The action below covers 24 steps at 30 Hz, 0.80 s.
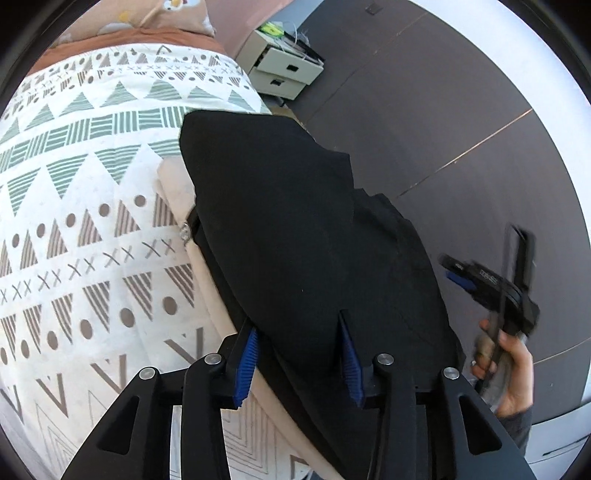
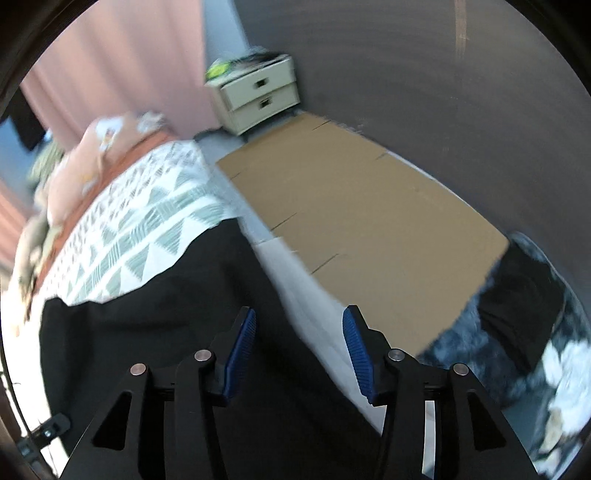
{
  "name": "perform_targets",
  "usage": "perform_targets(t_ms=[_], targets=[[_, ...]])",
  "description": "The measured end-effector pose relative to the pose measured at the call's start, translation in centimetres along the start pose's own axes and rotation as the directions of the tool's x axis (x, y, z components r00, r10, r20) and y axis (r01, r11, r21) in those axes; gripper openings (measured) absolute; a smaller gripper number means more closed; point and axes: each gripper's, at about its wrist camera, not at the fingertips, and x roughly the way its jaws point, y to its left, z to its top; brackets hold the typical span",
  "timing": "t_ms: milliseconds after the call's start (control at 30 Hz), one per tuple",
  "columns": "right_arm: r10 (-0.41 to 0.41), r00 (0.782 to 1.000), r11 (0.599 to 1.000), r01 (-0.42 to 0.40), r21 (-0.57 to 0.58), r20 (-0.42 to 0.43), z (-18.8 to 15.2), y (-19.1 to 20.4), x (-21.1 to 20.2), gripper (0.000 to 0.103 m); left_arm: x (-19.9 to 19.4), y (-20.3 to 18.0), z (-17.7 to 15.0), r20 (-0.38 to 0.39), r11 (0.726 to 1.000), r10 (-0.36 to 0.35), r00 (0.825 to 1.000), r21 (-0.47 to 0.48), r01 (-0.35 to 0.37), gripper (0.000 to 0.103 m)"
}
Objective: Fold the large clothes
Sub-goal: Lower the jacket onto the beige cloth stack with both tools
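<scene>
The black garment [image 1: 303, 229] is lying along the bed's [image 1: 85, 229] edge, its length running away from both grippers. The left gripper [image 1: 299, 354] and right gripper [image 2: 299, 350] are hovering above it, jaws apart, gripping nothing.

A plain black fabric garment [image 1: 295, 229] lies along the bed's edge. The white bedspread [image 1: 92, 184] carries rows of sage-green striped triangles, brown-grey dots, crosses and chevrons. At the head of the bed sits a rust-brown band [image 1: 122, 38] and a tan pillow [image 1: 177, 14] with small printed figures. Each black gripper [image 1: 299, 354] has 2 ribbed blue pads [image 2: 240, 354]. The cream 2-drawer nightstand [image 2: 258, 96] stands by a pink curtain [image 2: 129, 62], near flat tan cardboard [image 2: 369, 229].
</scene>
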Motion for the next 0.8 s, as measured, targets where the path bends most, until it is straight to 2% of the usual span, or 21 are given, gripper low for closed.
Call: perform_targets(t_ms=[100,200,267,333,367,500,667,700,767,800], targets=[[-0.004,0.999,0.999,0.003,0.038,0.043,-2.1,-3.1,-3.5,0.049,-0.8,0.8,-0.4,0.042,1.0,0.004,0.999,0.016,-0.005,0.048],[0.01,0.998,0.994,-0.017,0.112,0.058,-5.6,-6.2,-6.5,0.049,-1.6,1.2,-0.8,0.076,0.999,0.007,0.997,0.044,-0.01,0.049],[0.068,0.994,0.978,-0.082,0.191,0.08,-9.0,-7.8,-8.5,0.059,-2.1,1.4,-0.9,0.1,0.998,0.008,0.995,0.06,-0.014,0.05],[0.085,0.989,0.971,-0.109,0.214,0.12,-11.9,-8.6,-9.9,0.077,-2.3,1.9,-1.2,0.11,0.998,0.012,0.994,0.065,-0.019,0.05],[0.086,0.987,0.969,-0.114,0.221,0.136,-13.1,-8.8,-10.4,0.078,-2.4,2.2,-1.3,0.11,0.998,0.007,0.994,0.062,-0.014,0.051],[0.121,0.984,0.94,-0.157,0.303,0.134,-17.0,-10.2,-9.6,0.079,-2.5,3.0,-1.5,0.11,0.999,-0.019,0.994,0.034,0.015,0.051],[0.19,0.972,0.907,-0.228,0.353,0.139,-17.3,-10.2,-6.2,0.079,-2.1,2.5,-1.0,0.106,0.999,-0.02,0.994,0.044,0.016,0.051],[0.221,0.963,0.895,-0.262,0.361,0.152,-17.1,-10.1,-5.7,0.078,-1.6,2.5,-0.6,0.1,0.999,-0.022,0.995,0.038,0.019,0.051],[0.25,0.955,0.884,-0.292,0.366,0.159,-16.4,-9.7,-4.6,0.067,-1.1,2.5,-0.1,0.093,0.999,-0.026,0.995,0.031,0.023,0.051],[0.249,0.956,0.888,-0.289,0.359,0.153,-16.0,-9.3,-4.1,0.045,-0.8,2.4,0.2,0.091,0.999,-0.024,0.996,0.036,0.02,0.051]])
